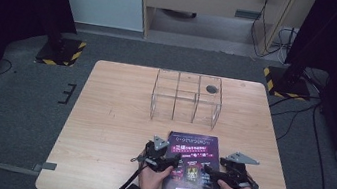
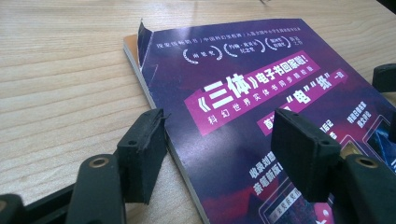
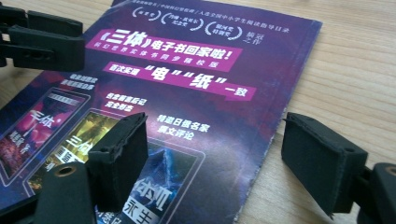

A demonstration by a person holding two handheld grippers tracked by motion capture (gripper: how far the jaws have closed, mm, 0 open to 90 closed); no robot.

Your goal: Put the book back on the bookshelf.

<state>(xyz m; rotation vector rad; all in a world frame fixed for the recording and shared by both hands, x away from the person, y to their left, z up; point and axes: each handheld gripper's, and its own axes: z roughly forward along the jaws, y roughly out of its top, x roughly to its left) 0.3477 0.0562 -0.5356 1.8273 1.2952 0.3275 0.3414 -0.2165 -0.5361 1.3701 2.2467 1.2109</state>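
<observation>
A purple book with Chinese cover text lies flat near the table's front edge. My left gripper is open and straddles the book's left edge, one finger on the wood, the other above the cover. One cover corner is curled up at the far left. My right gripper is open across the book's right edge, its left finger over the cover and its right finger over bare table. Neither holds anything.
A clear acrylic divided box stands at the back middle of the wooden table, with a dark round item in its far right cell. Black stand bases with hazard stripes sit on the floor beyond.
</observation>
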